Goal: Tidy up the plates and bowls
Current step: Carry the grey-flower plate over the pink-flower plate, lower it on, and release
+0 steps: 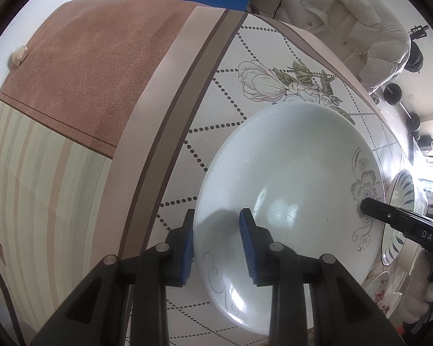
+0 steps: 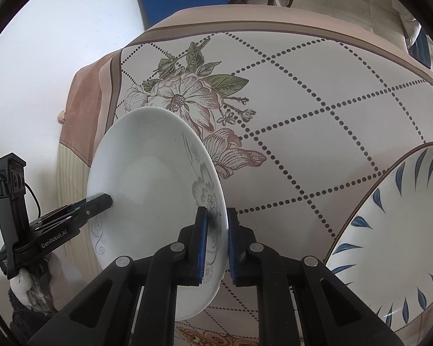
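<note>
A white plate (image 1: 288, 173) with grey flower drawings sits over the flowered tablecloth (image 1: 213, 101). My left gripper (image 1: 218, 245) straddles its left rim, one blue pad outside and one inside, shut on it. In the right wrist view the same plate (image 2: 147, 178) appears tilted, and my right gripper (image 2: 217, 245) is shut on its right rim by the grey flower. The left gripper (image 2: 108, 200) shows there at the plate's far edge, held by a gloved hand. The right gripper's tip (image 1: 363, 206) shows on the plate's right side.
A plate with blue leaf marks (image 2: 404, 245) lies to the right, close to the held plate. A pink-flowered dish (image 1: 385, 291) sits near it. A cream padded jacket (image 1: 346, 23) hangs on a seat behind the table. The table's edge (image 1: 72, 92) drops off to the left.
</note>
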`<state>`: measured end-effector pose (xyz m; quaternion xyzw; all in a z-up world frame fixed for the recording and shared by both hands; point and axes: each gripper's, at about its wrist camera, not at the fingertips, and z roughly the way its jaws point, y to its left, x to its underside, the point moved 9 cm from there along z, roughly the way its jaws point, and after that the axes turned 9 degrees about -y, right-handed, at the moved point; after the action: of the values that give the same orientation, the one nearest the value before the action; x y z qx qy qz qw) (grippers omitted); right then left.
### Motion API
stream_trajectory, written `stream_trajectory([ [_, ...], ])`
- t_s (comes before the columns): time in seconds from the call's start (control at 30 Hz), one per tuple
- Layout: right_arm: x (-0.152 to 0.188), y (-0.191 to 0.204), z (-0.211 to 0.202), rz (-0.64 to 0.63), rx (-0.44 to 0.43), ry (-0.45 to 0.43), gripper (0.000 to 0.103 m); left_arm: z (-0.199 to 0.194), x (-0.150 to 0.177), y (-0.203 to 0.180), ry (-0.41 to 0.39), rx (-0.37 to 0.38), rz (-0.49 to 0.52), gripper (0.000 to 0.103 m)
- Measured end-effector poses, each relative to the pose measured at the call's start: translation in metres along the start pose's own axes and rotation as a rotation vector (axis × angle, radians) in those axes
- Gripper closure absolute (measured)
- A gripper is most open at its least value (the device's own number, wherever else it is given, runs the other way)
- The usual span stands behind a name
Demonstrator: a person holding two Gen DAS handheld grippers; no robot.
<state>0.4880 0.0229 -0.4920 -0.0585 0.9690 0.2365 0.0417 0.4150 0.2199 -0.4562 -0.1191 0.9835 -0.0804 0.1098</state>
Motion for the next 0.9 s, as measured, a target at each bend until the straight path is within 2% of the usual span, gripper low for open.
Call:
stream_trajectory([
  [0.43,0.025,-0.017,-0.053,0.034,-0.032,-0.064,0.089,-0.035,0.014,-0.029,-0.037,0.021,0.073,0.076],
  [0.9,0.092,-0.073,-0.145,0.137,-0.047,-0.166,0.089,-0.076,0.058,-0.125,-0.054,0.07,0.225,0.076],
])
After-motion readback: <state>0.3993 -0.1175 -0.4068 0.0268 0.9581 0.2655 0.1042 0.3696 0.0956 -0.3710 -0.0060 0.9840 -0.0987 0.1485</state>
